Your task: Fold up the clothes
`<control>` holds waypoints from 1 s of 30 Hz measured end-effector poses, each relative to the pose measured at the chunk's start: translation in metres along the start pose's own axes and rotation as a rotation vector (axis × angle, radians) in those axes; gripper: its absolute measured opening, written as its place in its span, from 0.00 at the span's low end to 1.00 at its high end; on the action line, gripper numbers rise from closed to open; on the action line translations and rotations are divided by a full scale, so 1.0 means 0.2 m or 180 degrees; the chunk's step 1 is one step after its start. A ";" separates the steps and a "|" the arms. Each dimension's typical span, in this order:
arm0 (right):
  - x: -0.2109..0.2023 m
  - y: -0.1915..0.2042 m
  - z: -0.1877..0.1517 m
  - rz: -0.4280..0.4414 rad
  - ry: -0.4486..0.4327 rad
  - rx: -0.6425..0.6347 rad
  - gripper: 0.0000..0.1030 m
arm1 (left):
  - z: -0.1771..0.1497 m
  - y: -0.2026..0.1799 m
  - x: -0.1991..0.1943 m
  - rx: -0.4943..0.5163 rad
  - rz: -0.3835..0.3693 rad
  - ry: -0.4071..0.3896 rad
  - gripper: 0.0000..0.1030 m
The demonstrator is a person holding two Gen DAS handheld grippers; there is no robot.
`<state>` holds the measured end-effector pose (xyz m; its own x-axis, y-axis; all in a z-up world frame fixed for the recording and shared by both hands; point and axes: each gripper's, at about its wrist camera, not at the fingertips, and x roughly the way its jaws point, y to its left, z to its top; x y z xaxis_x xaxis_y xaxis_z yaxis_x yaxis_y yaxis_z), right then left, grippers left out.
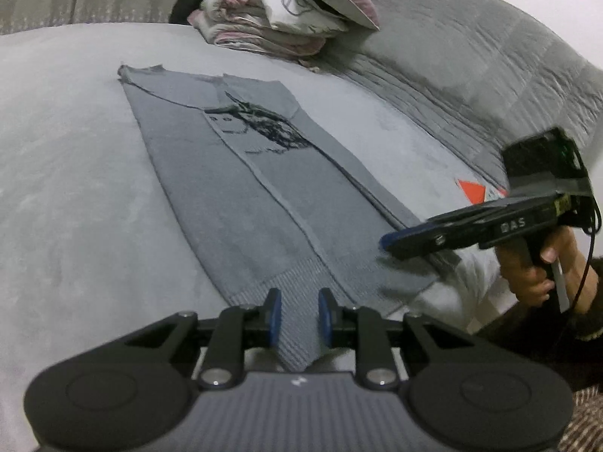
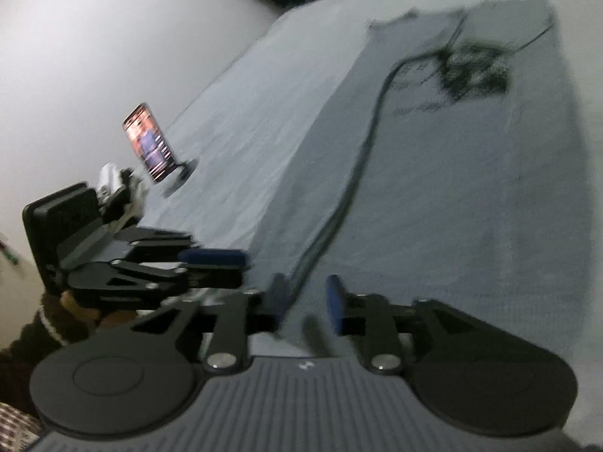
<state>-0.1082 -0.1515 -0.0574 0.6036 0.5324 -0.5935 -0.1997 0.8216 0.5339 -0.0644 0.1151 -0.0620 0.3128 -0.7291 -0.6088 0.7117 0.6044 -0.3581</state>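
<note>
Only rightward: phone (image 2: 151, 143) beside sweater (image 2: 433, 173).

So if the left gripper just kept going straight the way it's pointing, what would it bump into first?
Most likely the grey sweater itself. The left gripper already has its ribbed hem between the fingers and is angled down over it, with the bed beneath. Depth is hard to judge here.

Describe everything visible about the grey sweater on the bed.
The grey sweater is a knit with a dark sketch-like print on its chest and a ribbed hem. It lies flat on the pale grey bed cover, both sides folded inward into a long narrow strip. The hem sits between the left gripper jaws; whether they press it is unclear. The right gripper hangs over the near right corner.
</note>
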 end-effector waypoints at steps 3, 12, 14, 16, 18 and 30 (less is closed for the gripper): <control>-0.11 -0.04 -0.02 -0.0343 -0.0227 -0.0087 0.41 | 0.02 -0.01 0.02 -0.0055 0.0002 -0.0023 0.21; -0.22 -0.04 -0.09 -0.1020 -0.0307 -0.0483 0.41 | 0.23 -0.05 0.27 -0.0464 -0.0179 -0.0033 0.25; -0.20 -0.04 -0.11 -0.1094 -0.0251 -0.0525 0.41 | 0.28 -0.06 0.36 -0.0547 -0.0196 -0.0012 0.25; -0.18 -0.05 -0.11 -0.1137 -0.0186 -0.0582 0.41 | 0.32 -0.07 0.45 -0.0656 -0.0226 -0.0001 0.25; -0.16 -0.05 -0.12 -0.1187 -0.0129 -0.0653 0.40 | 0.36 -0.09 0.54 -0.0754 -0.0245 0.0010 0.25; -0.16 -0.08 -0.13 -0.1197 -0.0068 -0.0754 0.10 | 0.73 -0.03 0.98 -0.1289 0.0238 -0.0262 0.27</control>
<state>-0.1455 -0.1761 -0.0621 0.6835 0.1852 -0.7060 -0.1329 0.9827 0.1290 0.0845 -0.0785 -0.0768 0.4152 -0.6917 -0.5909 0.3854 0.7221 -0.5745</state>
